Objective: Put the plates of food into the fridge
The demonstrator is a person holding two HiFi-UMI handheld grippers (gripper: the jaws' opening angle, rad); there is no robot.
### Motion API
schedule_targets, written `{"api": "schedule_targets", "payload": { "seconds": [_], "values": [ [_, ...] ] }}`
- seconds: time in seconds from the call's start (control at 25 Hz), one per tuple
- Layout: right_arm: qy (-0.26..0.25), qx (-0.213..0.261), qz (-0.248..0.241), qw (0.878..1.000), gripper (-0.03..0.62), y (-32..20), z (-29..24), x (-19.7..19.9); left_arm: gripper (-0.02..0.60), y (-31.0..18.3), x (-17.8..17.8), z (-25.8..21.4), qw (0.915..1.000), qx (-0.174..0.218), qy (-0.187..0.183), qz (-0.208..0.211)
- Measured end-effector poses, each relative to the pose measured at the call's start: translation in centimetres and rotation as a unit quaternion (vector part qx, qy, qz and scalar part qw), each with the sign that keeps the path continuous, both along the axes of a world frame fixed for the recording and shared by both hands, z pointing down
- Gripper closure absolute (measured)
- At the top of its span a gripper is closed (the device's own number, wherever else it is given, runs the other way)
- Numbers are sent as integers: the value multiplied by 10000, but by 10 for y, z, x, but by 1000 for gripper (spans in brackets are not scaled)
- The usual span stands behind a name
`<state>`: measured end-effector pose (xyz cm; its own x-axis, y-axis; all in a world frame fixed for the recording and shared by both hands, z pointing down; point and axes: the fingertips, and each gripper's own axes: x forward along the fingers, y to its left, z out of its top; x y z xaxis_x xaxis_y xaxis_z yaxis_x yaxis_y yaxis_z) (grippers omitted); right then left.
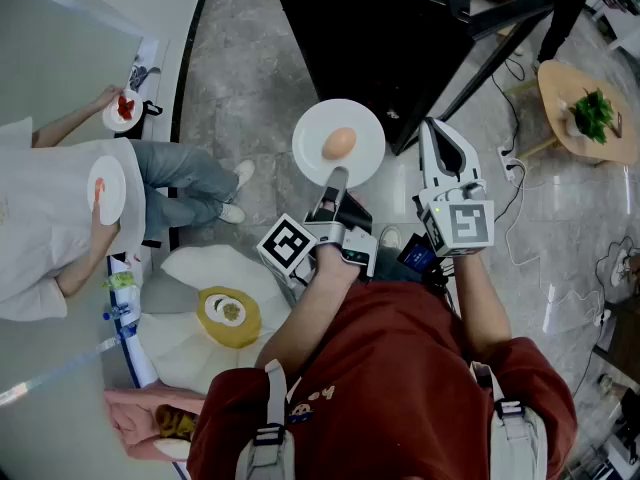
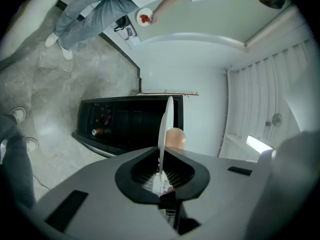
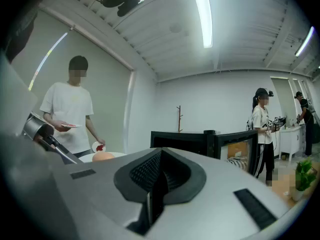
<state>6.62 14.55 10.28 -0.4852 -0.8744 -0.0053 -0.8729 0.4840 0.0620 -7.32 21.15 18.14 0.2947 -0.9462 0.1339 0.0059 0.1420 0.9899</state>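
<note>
left claw [image 1: 336, 178] clamped on near rim of plate [image 1: 312, 128] | right claw [image 3: 152, 196] closed, empty | egg [image 1: 339, 143] mid-plate | carry level to fridge [image 2: 125, 121], or egg may roll

You wear a dark red short-sleeved shirt [image 1: 400, 368], grey straps [image 1: 272, 408] over both shoulders. Your left tool [image 1: 337, 176] and right tool [image 1: 440, 133] are pale grey, each with a black-and-white marker cube [image 1: 290, 243].

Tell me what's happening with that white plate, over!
Left gripper jaws shut on round white plate rim, tan egg-shaped food on top. Right gripper jaws shut, empty. Black fridge ahead, nothing seen between, over.
</note>
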Motion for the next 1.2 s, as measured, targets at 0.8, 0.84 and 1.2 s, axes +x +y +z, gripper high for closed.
{"api": "schedule_targets", "payload": {
  "seconds": [0.8, 0.84, 1.2],
  "values": [
    [-88, -46, -2, 10000, 583, 0, 2, 6, 558, -2, 7, 7, 10000, -46, -66, 29],
    [-85, -46, -7, 10000, 583, -1, 3, 7, 558, -3, 8, 8, 10000, -60, -70, 26],
    [-128, -160, -42, 9998, 583, -10, 15, 30, 558, -17, 29, 14, 9998, -155, -128, 18]
  ]
}}
